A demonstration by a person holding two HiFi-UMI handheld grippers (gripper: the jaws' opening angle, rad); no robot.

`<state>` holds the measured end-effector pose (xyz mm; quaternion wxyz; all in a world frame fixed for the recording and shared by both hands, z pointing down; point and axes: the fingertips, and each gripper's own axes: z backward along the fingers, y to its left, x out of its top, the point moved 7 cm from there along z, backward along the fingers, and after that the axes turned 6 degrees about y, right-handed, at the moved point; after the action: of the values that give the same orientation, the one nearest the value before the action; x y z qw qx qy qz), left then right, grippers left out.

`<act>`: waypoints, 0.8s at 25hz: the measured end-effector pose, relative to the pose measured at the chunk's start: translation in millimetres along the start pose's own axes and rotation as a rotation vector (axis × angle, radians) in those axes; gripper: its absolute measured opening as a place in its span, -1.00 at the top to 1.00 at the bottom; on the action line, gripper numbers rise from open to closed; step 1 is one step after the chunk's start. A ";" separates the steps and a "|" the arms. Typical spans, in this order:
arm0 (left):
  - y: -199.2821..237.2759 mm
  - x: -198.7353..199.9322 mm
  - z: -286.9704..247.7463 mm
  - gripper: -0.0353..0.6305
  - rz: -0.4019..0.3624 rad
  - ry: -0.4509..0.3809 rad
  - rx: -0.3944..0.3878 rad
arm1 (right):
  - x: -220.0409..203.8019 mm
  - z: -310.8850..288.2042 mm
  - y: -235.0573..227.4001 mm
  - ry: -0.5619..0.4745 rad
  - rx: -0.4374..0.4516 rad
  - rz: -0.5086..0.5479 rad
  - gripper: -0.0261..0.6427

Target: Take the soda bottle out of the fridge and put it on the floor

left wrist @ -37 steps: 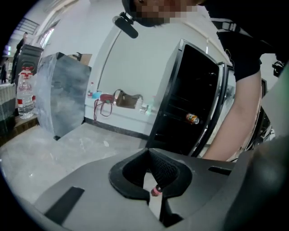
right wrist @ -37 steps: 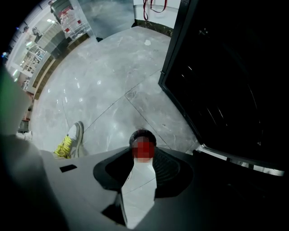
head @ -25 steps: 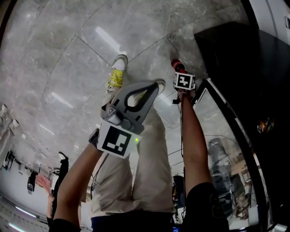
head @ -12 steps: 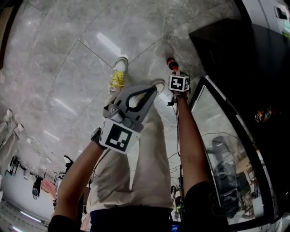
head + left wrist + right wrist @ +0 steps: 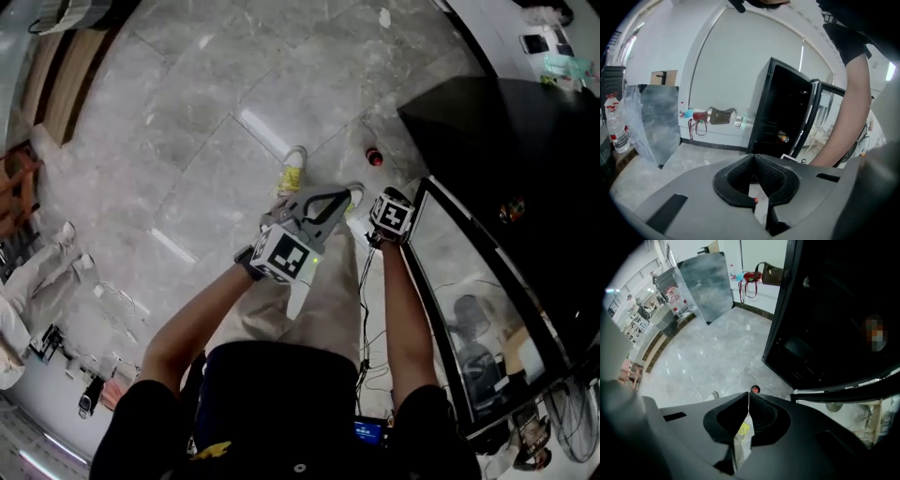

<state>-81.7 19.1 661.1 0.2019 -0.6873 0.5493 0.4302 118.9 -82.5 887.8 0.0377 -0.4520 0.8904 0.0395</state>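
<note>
The soda bottle [image 5: 374,156] is seen standing upright on the grey marble floor [image 5: 187,159], viewed from above so that little more than its red cap can be made out; nothing is touching it. It is placed beyond and below the fingertips of the right gripper [image 5: 748,395], well apart from them. In the right gripper view the cap is shown just past the point where the two fingertips meet. The right gripper is pointed steeply down at the floor, and its fingers have just been closing: they are now brought together tip to tip, with nothing held between them. To the right of those fingers the black fridge [image 5: 487,141] is found, with its glass door [image 5: 459,272] swung open towards the person, and the bottle is set near the fridge's front corner. To the left of the right fingers the left gripper [image 5: 753,158] is held at about the same height, aimed more nearly level towards the open fridge. Its fingers are likewise pressed together at the tips and nothing is gripped by them. Below and just beyond the left fingers, in the head view, a shoe [image 5: 293,172] with yellow laces is planted on the floor, close to the bottle but not touching it.
</note>
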 end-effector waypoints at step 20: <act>-60.2 231.8 187.7 0.84 -0.246 -0.200 -0.192 | -40.7 469.5 49.4 -0.685 0.122 -0.161 0.93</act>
<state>-89.0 44.0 357.9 0.2401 -0.7192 0.3948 0.5189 117.7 28.3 427.1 0.3640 -0.4781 0.7882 0.1326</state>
